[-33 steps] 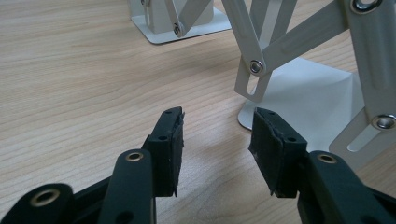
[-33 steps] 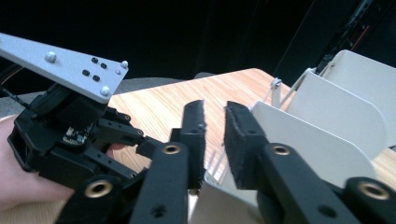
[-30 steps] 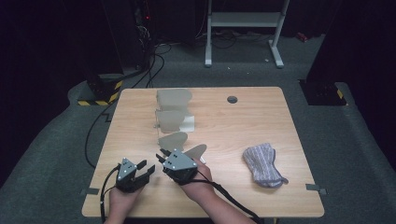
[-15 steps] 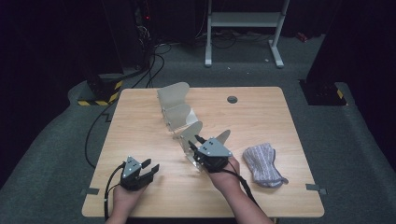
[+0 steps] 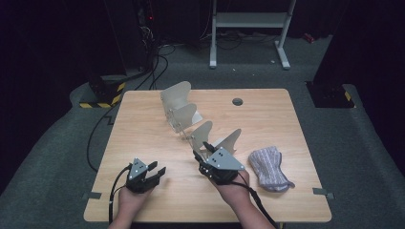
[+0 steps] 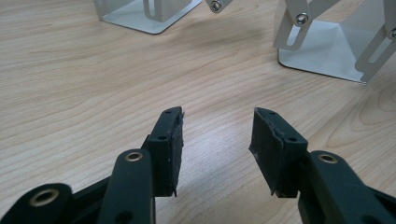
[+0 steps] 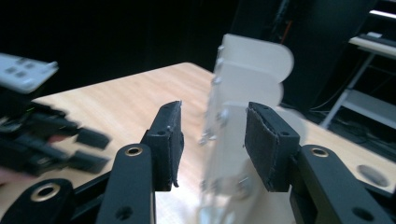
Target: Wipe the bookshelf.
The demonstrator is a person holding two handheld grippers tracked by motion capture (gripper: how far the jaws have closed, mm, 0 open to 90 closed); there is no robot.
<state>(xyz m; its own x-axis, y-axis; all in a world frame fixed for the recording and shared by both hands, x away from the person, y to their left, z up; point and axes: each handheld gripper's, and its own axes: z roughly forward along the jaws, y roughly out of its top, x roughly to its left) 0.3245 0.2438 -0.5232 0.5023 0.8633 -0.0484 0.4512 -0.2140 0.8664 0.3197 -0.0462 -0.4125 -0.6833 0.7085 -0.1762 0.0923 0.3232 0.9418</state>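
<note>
Wooden table: my right gripper has just been opening off the rack, now stretched rightward; left gripper rests apart, empty.

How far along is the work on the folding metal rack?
Done: the folding metal rack stands stretched out across the table. In hand: the right gripper, jaws just opening, sits at the rack's near end. Left: the left gripper idles open; the striped cloth lies untouched.
</note>
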